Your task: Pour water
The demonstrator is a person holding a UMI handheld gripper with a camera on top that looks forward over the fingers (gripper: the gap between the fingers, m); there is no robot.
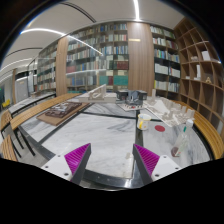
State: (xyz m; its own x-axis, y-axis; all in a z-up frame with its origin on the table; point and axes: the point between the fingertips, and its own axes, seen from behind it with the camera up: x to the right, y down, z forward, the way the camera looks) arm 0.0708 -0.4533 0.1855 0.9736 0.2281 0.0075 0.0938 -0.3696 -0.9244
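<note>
**Q:** Pale, marble-like worktop [105, 135]: what surrounds you?

**A:** You face tall bookshelves [105, 55] across the back wall, with strip lights [45, 32] overhead and a dark tray [62, 110] lying on the far left of the worktop.

**Q:** Where is the task's thing, and how is your gripper [108, 160]?

**A:** Small white containers [165, 125], too small to tell apart, stand beyond the fingers, ahead to the right. Your gripper is spread wide and holds nothing.
</note>
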